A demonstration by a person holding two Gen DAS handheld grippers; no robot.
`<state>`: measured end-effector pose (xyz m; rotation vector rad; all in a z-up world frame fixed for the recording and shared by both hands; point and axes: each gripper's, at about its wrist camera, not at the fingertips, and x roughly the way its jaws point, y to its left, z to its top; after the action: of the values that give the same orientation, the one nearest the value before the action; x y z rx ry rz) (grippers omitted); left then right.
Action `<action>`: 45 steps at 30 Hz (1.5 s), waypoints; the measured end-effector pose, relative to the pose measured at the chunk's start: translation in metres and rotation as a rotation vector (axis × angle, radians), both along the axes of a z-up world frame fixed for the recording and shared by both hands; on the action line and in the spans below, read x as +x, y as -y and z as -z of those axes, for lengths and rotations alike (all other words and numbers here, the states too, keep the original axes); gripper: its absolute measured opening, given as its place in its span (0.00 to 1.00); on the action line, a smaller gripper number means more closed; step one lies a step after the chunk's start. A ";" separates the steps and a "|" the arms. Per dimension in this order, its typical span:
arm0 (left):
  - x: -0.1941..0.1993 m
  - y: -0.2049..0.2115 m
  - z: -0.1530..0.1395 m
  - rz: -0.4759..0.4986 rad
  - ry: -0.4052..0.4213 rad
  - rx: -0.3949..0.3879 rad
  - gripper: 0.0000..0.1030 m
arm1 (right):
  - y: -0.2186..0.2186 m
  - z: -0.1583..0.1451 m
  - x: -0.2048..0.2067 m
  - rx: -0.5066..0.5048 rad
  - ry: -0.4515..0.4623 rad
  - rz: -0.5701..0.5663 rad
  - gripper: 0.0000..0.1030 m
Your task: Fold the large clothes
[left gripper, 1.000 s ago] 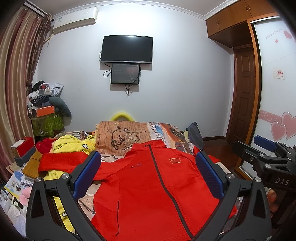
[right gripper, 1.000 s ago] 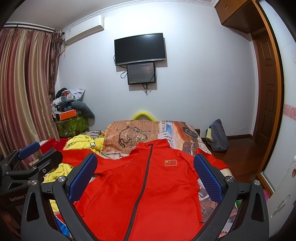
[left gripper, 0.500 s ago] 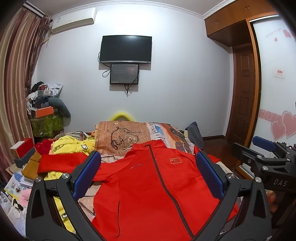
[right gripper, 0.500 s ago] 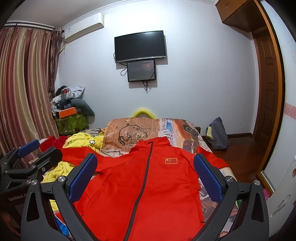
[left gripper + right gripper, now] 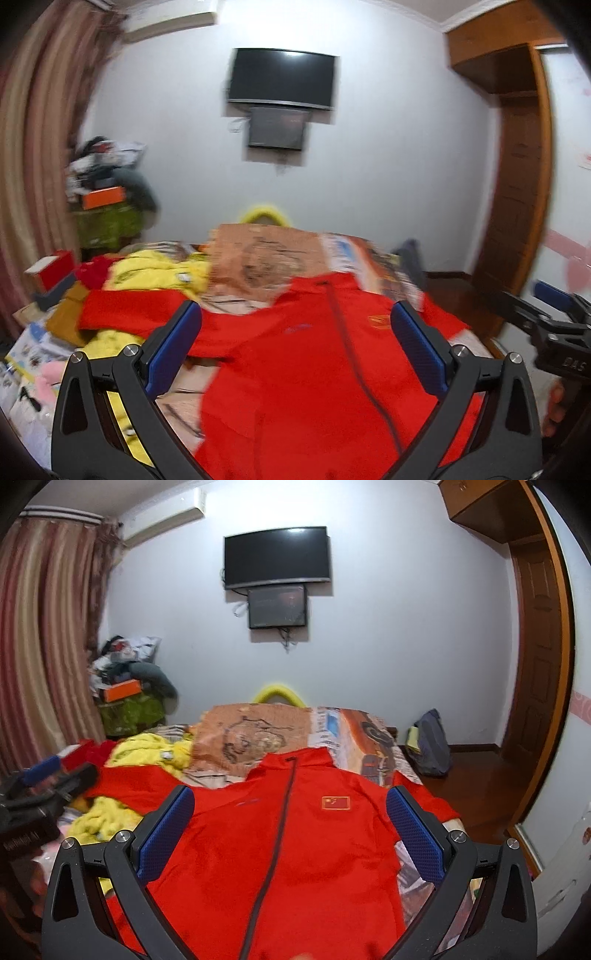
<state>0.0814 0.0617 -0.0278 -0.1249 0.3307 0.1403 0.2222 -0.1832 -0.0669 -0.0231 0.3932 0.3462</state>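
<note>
Red jacket [image 5: 295, 849] lies face up and zipped on the bed [image 5: 354, 731], collar toward the far wall, flag patch [image 5: 335, 802] on the chest, which looks like the spread-out start of a fold with nothing yet turned over. You hold the left gripper [image 5: 295, 347] above the hem end with its blue pads spread wide and nothing between them; the right gripper [image 5: 290, 823] hangs the same way, jaws released and empty, looking along the zip. Holding both high and level with the garment's midline probably lets you size up the two sides before reaching.

Mind the edges. One sleeve [image 5: 133, 314] stretches out flat on your left, lying over the yellow clothes [image 5: 155, 269] heaped beside the jacket, so a pinch there could catch yellow fabric as well. The other sleeve [image 5: 436, 805] ends at the bed's right edge, where the floor drops away toward the wooden door [image 5: 539, 657]; there is little mattress beyond it. Past the collar the patterned blanket [image 5: 251, 738] gives open surface. Boxes and clutter crowd the left edge of the bed, so folding inward toward the zip looks like the roomier direction. The left view is blurred, so fine detail there is uncertain.
</note>
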 end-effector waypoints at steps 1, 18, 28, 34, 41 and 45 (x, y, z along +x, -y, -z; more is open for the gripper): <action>0.006 -0.008 0.000 -0.031 0.001 0.004 1.00 | -0.002 0.003 0.009 -0.009 -0.006 0.008 1.00; 0.145 -0.186 0.057 -0.078 -0.303 -0.147 1.00 | -0.026 0.060 0.153 -0.006 -0.319 0.038 1.00; 0.173 -0.301 0.154 -0.169 -0.520 -0.456 0.95 | -0.049 0.107 0.216 -0.090 -0.514 0.022 1.00; 0.169 -0.350 0.200 -0.220 -0.534 -0.653 0.81 | -0.067 0.134 0.231 -0.115 -0.599 -0.040 1.00; 0.182 -0.384 0.221 -0.307 -0.480 -0.720 0.58 | -0.083 0.148 0.236 -0.183 -0.618 -0.092 1.00; 0.189 -0.398 0.222 -0.396 -0.472 -0.686 0.48 | -0.089 0.149 0.234 -0.228 -0.606 -0.104 1.00</action>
<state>0.2705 0.4594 -0.2495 -0.8476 0.8172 0.4486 0.4562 -0.0945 -0.2161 -0.1644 1.0332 0.4073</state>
